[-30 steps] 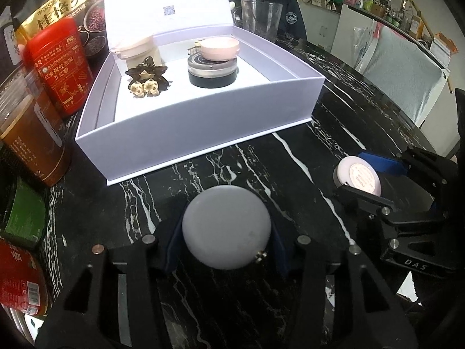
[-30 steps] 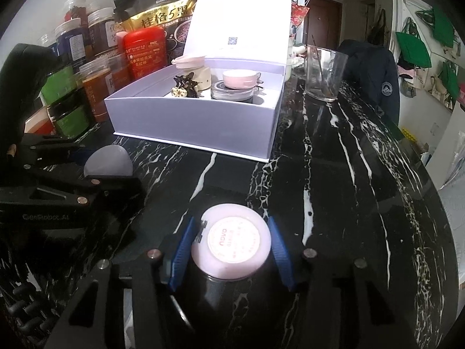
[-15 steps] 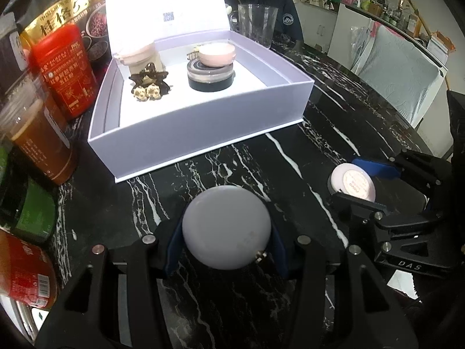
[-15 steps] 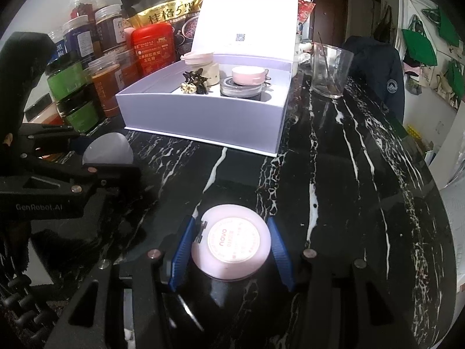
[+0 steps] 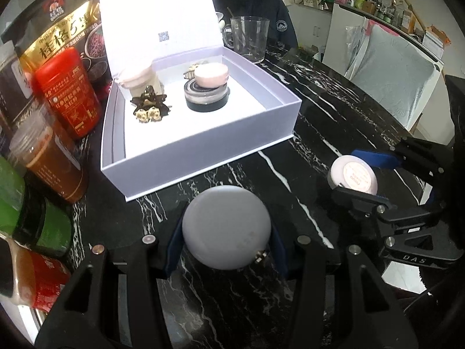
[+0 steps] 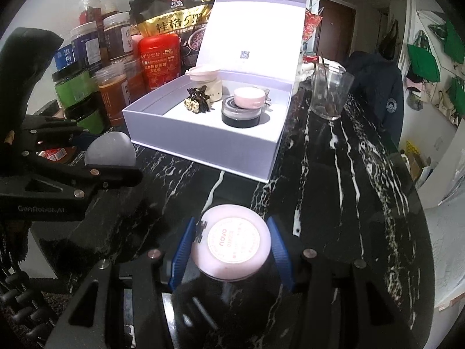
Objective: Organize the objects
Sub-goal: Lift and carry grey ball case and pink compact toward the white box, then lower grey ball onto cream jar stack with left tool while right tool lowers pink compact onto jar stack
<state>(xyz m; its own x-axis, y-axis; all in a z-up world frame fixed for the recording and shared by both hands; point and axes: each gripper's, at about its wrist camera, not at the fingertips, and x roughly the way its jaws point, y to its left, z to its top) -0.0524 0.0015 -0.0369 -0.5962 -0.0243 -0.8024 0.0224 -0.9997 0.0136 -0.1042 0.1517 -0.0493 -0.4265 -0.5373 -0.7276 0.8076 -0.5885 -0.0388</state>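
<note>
My left gripper point(image 5: 225, 251) is shut on a round grey compact case point(image 5: 226, 226), held above the black marble table; it also shows in the right wrist view point(image 6: 110, 149). My right gripper point(image 6: 231, 251) is shut on a round pink compact point(image 6: 231, 245) with a printed label, also seen in the left wrist view point(image 5: 354, 174). An open lilac gift box point(image 5: 203, 142) stands beyond both grippers. It holds a pink case on a black jar point(image 5: 206, 96), a cream jar point(image 5: 139, 83) and a dark hair claw point(image 5: 149, 106).
Jars and a red tin point(image 5: 66, 93) crowd the left of the box, with an oat bag point(image 5: 61, 29) behind. A glass cup point(image 5: 250, 37) stands behind the box on the right. The marble table's point(image 6: 363, 174) curved edge runs along the right.
Both grippers, still holding their compacts, have pulled back and risen a little from the box. The box looks smaller and farther off in both views.
</note>
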